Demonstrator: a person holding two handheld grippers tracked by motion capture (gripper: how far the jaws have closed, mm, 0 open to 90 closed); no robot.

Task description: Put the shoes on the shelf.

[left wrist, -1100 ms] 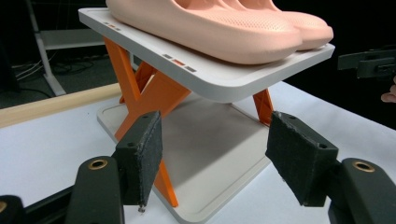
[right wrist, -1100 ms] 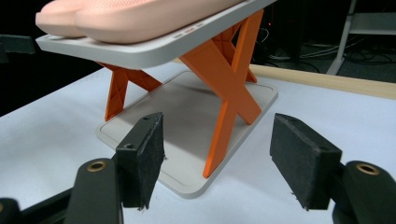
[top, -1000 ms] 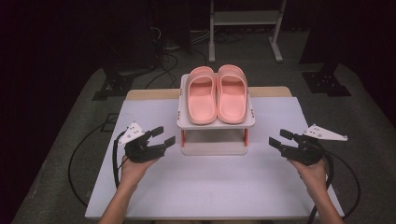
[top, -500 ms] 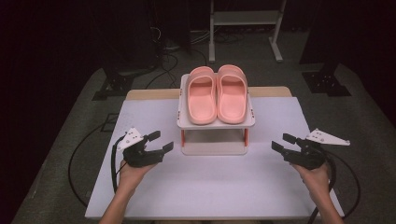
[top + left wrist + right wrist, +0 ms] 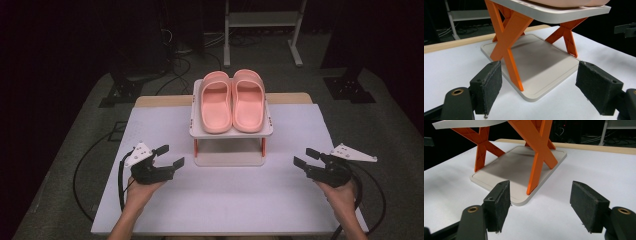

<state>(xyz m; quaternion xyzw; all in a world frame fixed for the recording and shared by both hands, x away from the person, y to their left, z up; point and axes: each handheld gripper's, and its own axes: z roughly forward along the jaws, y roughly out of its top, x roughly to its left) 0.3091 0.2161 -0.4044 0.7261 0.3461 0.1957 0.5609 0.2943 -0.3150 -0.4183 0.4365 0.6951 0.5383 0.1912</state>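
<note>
High view: a pair of pink slippers [image 5: 232, 101] sits side by side on the top shelf of a small two-tier rack [image 5: 200, 131] with orange X-shaped legs, placed toward the far edge of the white desk [image 5: 225, 200] at its middle. The left gripper [image 5: 167, 156] hovers near the desk's left edge, the right gripper [image 5: 305, 157] near its right edge, both well apart from the rack and pointing inward at it. Each is empty and its jaws gape wide; the left gripper's jaws have just been opening, with nothing between them. The person's forearms are cut off at the bottom of the frame.

Left gripper view looks at the rack's lower tray [image 5: 541, 62], while the top shelf hides all but a sliver of the slippers. Right gripper view crops the shelf to a corner, and the slippers cannot be made out. Dark surroundings beyond the desk are hard to read.
</note>
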